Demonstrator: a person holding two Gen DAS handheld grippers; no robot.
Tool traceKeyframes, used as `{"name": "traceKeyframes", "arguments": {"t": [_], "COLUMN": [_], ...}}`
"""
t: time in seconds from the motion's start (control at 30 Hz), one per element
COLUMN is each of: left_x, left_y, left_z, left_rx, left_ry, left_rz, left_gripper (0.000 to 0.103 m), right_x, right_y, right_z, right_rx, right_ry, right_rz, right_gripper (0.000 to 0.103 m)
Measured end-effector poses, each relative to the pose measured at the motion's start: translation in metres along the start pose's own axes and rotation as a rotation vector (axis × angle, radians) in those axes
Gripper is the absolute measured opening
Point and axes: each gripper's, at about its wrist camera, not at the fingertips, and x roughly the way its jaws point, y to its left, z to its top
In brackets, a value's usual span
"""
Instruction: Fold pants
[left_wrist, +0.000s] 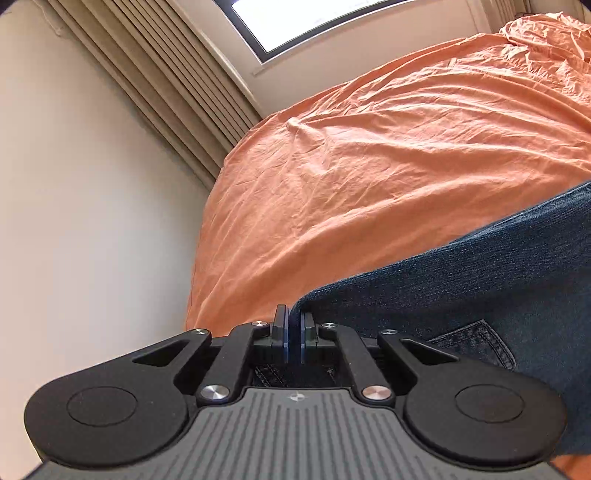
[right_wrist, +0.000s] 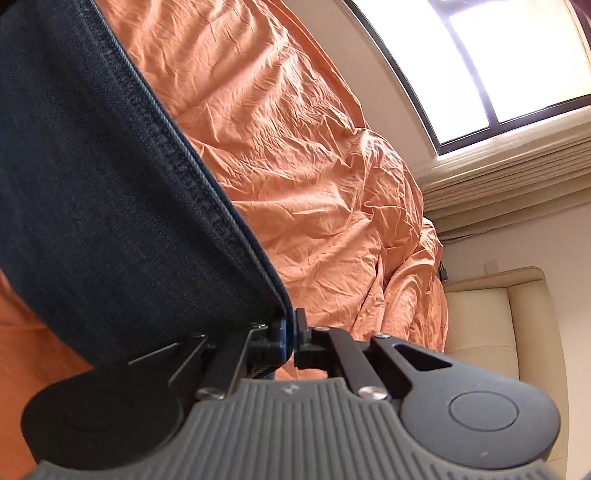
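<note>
Denim pants (left_wrist: 480, 280) are pinched by both closed grippers, left (left_wrist: 294, 325) and right (right_wrist: 291, 328), above the orange bed (left_wrist: 369, 166).

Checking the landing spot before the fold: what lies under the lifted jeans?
The orange bedsheet, wrinkled, lies under and beyond the jeans. Whatever lies directly beneath the denim is covered, so it cannot be seen.
</note>
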Motion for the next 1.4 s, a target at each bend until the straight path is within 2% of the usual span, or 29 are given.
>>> {"name": "traceKeyframes", "arguments": {"t": [0.33,0.5,0.63,0.77,0.83,0.93,1.07,1.1,1.13,1.17,1.2,1.3,1.4], "left_x": [0.108,0.134,0.134,0.106,0.100,0.104,0.111,0.108,0.105,0.103,0.101,0.089,0.078], "left_y": [-0.044,-0.054,-0.056,-0.045,-0.038,-0.032,-0.021,-0.019,-0.019,-0.018,-0.016,-0.014,-0.013], "left_z": [0.004,0.000,-0.003,0.009,0.014,0.020,0.022,0.021,0.020,0.019,0.018,0.011,0.001], "left_rx": [0.043,0.037,0.025,-0.020,-0.033,-0.059,-0.120,-0.120,-0.113,-0.103,-0.101,-0.111,-0.132], "left_ry": [0.126,0.158,0.139,0.052,0.044,0.041,0.063,0.051,0.046,0.049,0.059,0.079,0.089], "left_rz": [-0.017,-0.025,-0.002,0.028,0.041,0.149,0.106,0.090,0.073,0.048,0.033,-0.006,-0.042], "left_gripper": [0.005,0.005,0.006,0.006,0.001,0.000,0.000,0.005,0.009,0.011,0.011,0.011,0.013], "right_x": [0.121,0.147,0.148,0.136,0.133,0.136,0.149,0.151,0.153,0.153,0.151,0.138,0.118], "right_y": [0.048,0.064,0.059,0.036,0.022,0.018,0.026,0.025,0.021,0.015,0.006,-0.025,-0.044], "right_z": [0.036,0.037,0.037,0.039,0.042,0.049,0.049,0.048,0.046,0.043,0.040,0.031,0.020], "right_rx": [-0.064,-0.081,-0.059,0.000,0.058,0.098,0.123,0.137,0.153,0.173,0.210,0.333,0.371], "right_ry": [0.120,0.135,0.129,0.135,0.137,0.139,0.158,0.163,0.171,0.174,0.176,0.174,0.161], "right_rz": [0.089,0.123,0.134,0.148,0.158,0.147,0.161,0.151,0.121,0.103,0.109,0.147,0.132], "right_gripper": [0.000,0.000,0.000,0.000,0.000,0.000,0.000,0.006,0.028,0.039,0.045,0.046,0.046]}}
